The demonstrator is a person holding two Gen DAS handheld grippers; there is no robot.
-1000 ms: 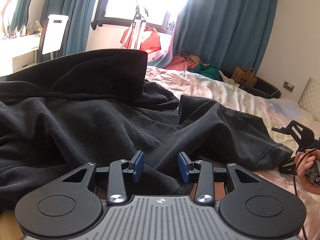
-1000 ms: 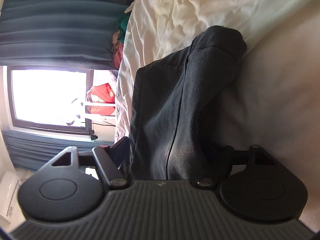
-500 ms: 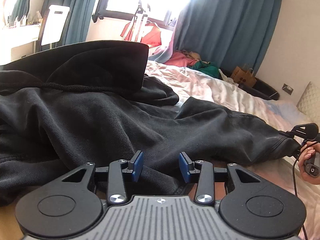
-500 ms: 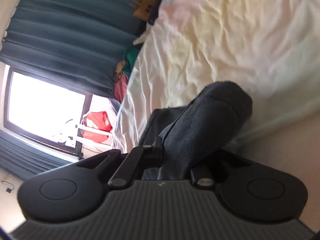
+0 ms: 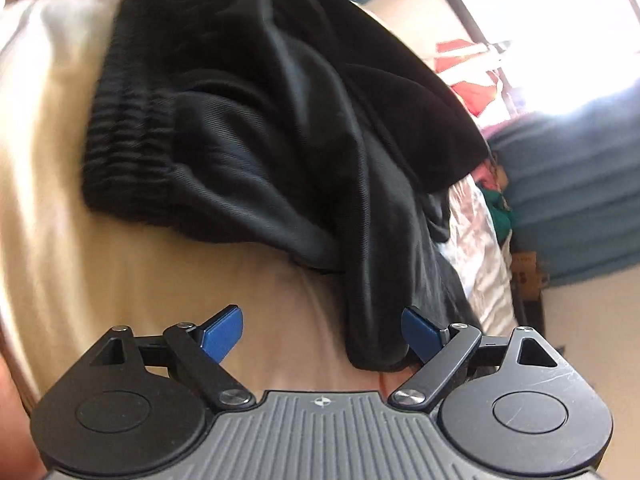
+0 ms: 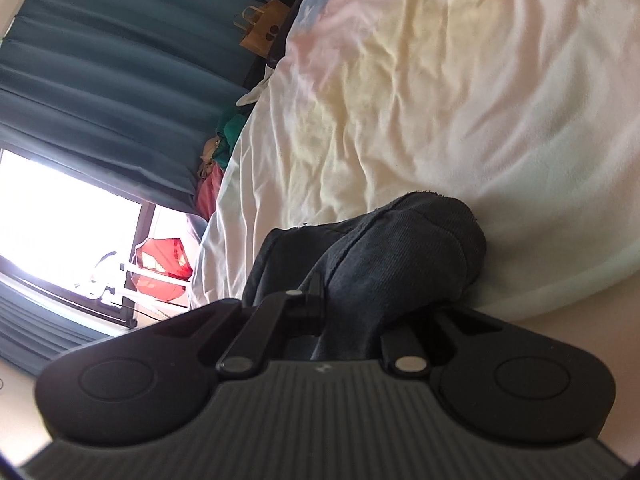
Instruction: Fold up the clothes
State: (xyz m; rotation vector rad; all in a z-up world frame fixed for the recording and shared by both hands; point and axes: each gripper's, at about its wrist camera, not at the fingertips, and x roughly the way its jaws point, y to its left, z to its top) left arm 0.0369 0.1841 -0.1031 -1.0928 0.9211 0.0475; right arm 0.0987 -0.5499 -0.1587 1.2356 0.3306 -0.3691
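Bed (image 6: 460, 80), black garment (image 5: 280, 140) mid-fold.
Right gripper (image 6: 344, 320) clamps its sleeve (image 6: 400, 256); left gripper (image 5: 322, 330) just opened wide, empty. We'd regrip the hem, pull flat.

A black hoodie (image 5: 304, 128) lies crumpled and bunched on a bed's cream sheet, its ribbed elastic hem (image 5: 128, 148) gathered at one side and a narrow fold trailing toward the lens. In the right wrist view a dark ribbed cuff (image 6: 404, 256) humps up off the pale sheet
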